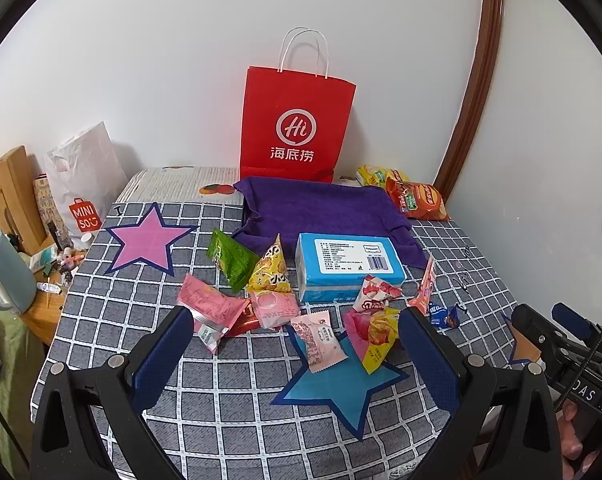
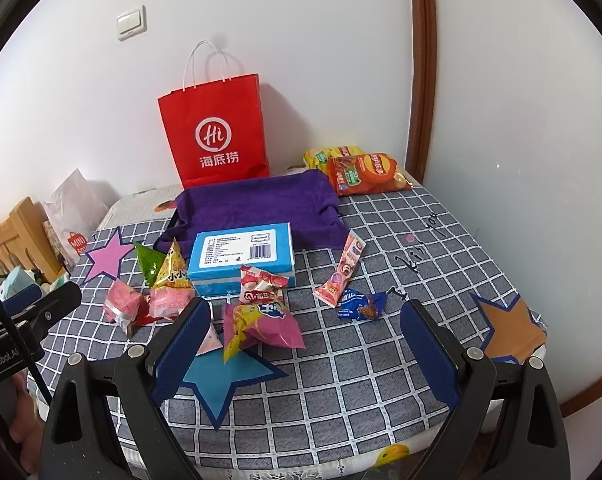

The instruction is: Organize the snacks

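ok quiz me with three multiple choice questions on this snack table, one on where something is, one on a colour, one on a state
1. Where is the red paper bag?
A. standing behind the purple cloth
B. flat on the teal star
C. on the blue box

2. What colour is the star at the table's right edge?
A. green
B. orange
C. white

3. How is the right gripper?
A. shut on a snack
B. open, empty
C. out of view

Answers: 1 A, it stands against the wall past the cloth. 2 B, orange with dark border. 3 B, fingers spread, nothing between.
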Demonstrator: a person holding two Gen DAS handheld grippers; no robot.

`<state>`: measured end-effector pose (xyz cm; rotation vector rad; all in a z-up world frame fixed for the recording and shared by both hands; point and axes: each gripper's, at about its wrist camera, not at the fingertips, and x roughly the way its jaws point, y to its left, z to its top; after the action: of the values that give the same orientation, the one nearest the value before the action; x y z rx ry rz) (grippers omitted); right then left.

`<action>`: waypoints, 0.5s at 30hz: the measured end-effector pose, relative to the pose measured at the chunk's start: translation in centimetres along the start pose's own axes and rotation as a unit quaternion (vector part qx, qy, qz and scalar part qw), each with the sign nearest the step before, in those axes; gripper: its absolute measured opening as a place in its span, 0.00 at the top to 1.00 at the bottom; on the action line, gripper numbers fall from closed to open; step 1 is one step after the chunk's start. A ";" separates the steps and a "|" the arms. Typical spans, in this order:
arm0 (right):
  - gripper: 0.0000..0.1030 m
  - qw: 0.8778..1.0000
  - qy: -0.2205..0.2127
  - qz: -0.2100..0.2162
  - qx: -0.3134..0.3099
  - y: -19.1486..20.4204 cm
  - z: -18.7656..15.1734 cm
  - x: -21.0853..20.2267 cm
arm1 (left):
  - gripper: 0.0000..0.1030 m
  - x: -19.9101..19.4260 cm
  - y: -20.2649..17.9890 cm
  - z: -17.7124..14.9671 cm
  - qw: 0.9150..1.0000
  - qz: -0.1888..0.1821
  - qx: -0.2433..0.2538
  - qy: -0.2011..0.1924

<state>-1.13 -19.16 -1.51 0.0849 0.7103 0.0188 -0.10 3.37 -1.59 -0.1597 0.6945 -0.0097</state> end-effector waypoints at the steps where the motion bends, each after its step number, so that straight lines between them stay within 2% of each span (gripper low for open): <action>1: 0.08 1.000 0.000 0.000 0.000 0.0 0.0 0.0 | 0.01 0.0 0.0 0.0 1.000 0.000 0.000 0.000; 15: 0.08 1.000 0.005 0.000 -0.004 0.1 -0.1 0.5 | 0.01 0.4 -0.2 0.1 1.000 -0.001 0.004 0.005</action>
<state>-0.83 -18.99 -1.90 0.0779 0.7200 0.0222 0.23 3.12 -1.74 -0.1524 0.7039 -0.0153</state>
